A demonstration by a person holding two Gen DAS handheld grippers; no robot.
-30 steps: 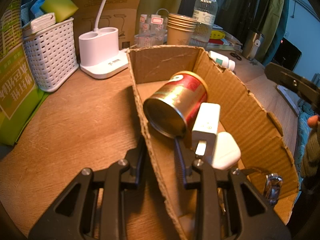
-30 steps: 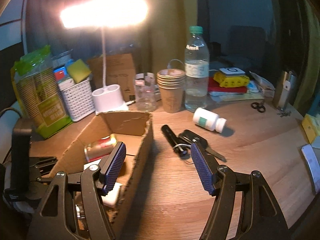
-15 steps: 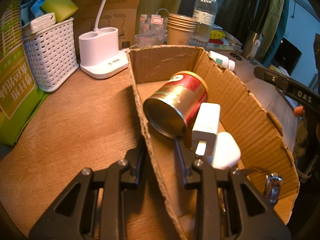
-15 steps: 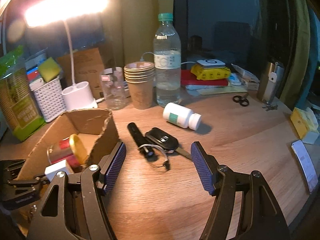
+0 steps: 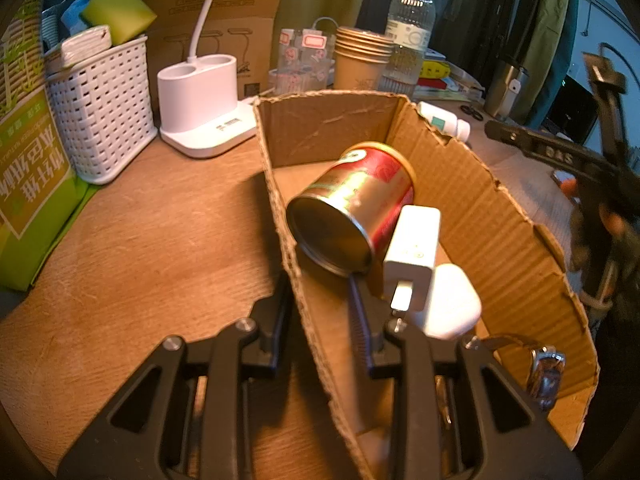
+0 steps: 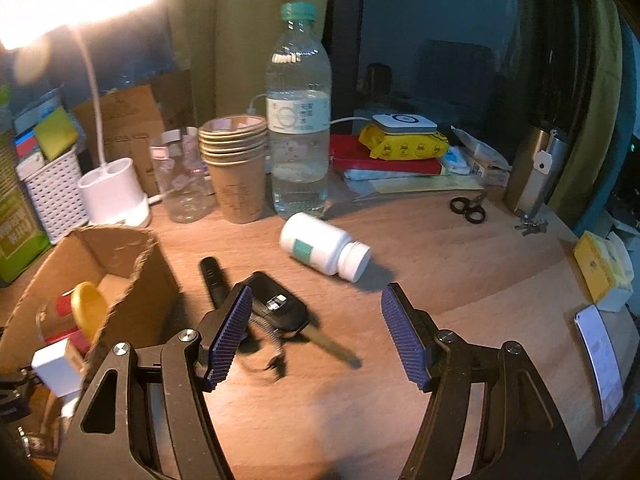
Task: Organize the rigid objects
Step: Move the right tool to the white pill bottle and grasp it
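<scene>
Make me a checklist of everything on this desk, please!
Surface: wooden desk, lamp-lit.
Job's things: cardboard box holds a can on its side, a white charger and a white case. Outside on the desk: car key, black stick, pill bottle on its side.
Clutter: water bottle, paper cups, white basket, scissors, yellow pack.
Grippers: left gripper jaws straddle the box's wall; right gripper jaws wide open above the key.
Cables: white cable behind the bottle; lamp neck.
Surroundings: curtains, dark room.
</scene>
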